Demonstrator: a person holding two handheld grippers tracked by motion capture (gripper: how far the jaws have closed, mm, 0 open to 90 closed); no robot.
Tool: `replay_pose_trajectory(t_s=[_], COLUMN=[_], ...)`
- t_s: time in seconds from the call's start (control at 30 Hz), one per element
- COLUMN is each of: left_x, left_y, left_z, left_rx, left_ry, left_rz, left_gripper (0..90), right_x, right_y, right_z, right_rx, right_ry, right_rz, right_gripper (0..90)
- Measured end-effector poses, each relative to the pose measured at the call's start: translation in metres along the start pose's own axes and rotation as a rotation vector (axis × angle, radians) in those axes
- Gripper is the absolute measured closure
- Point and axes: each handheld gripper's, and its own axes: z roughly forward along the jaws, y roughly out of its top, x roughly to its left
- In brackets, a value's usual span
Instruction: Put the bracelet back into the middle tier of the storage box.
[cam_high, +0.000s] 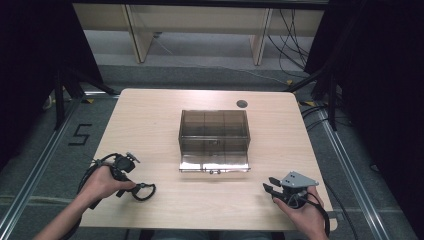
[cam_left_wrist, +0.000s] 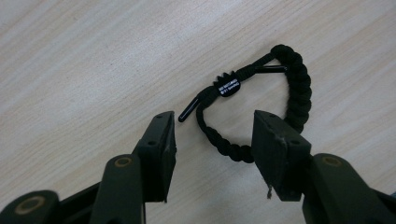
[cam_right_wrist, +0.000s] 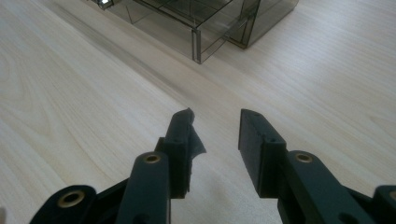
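Left gripper (cam_left_wrist: 212, 140) is straddling the bracelet (cam_left_wrist: 261, 100), which is lying flat on the worktop (cam_high: 150, 125) well to the left of the box (cam_high: 214, 140); its jaws are spread, pads not yet pressing the braid. Risk: only the near arc is sitting between the jaws, so a close could pinch an edge and let the limp cord slip or drag. Right gripper (cam_right_wrist: 215, 140), jaws spread and holding nothing, is resting right of the box. The smoked, clear box, with 1 drawer pulled out, is looking empty.
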Motion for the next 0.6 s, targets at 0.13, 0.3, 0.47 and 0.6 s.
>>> replay_pose_trajectory(t_s=[0.13,0.3,0.47,0.6], left_x=[0.0,-0.001,-0.001,-0.003], left_y=[0.006,0.015,0.021,0.023], left_z=[0.003,0.005,0.009,0.012], left_rx=[0.004,0.015,0.041,0.057], left_ry=[0.006,0.017,0.03,0.028], left_rz=[0.035,0.082,0.18,0.229], left_gripper=[50.9,52.5,53.9,55.1], right_x=[0.0,0.0,0.001,0.001], right_y=[0.0,0.0,0.0,0.0], right_z=[0.0,0.001,0.001,0.001], right_rx=[-0.004,-0.001,0.006,0.003], right_ry=[0.001,0.007,0.013,0.015], right_rz=[0.006,0.01,0.028,0.026], right_gripper=[65.4,65.2,65.1,65.1])
